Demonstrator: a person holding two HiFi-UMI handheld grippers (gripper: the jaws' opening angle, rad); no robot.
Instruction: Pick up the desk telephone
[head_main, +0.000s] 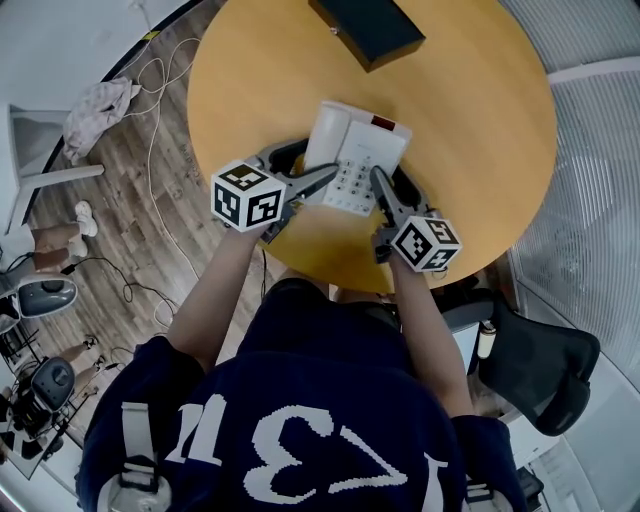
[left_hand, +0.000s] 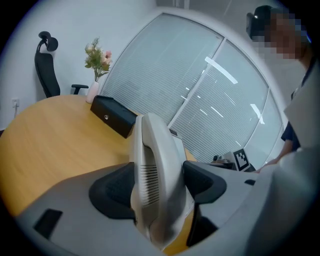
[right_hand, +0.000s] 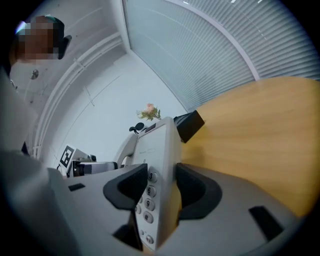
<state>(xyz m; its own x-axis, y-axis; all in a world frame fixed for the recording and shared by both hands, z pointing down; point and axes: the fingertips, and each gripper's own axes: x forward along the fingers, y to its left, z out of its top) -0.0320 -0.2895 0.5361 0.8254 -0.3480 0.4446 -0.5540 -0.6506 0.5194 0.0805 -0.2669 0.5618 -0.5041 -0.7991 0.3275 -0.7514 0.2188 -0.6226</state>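
Note:
The white desk telephone is over the near part of the round wooden table, handset on its left, keypad on its right. My left gripper is shut on the handset side; in the left gripper view both dark pads press the ribbed handset. My right gripper is shut on the keypad edge, one pad over the keys and the other under the body. The phone looks raised slightly off the tabletop.
A black box lies on the far side of the table, beyond the phone. A vase of flowers and an office chair stand behind it. Another black chair is at the right, cables on the floor at the left.

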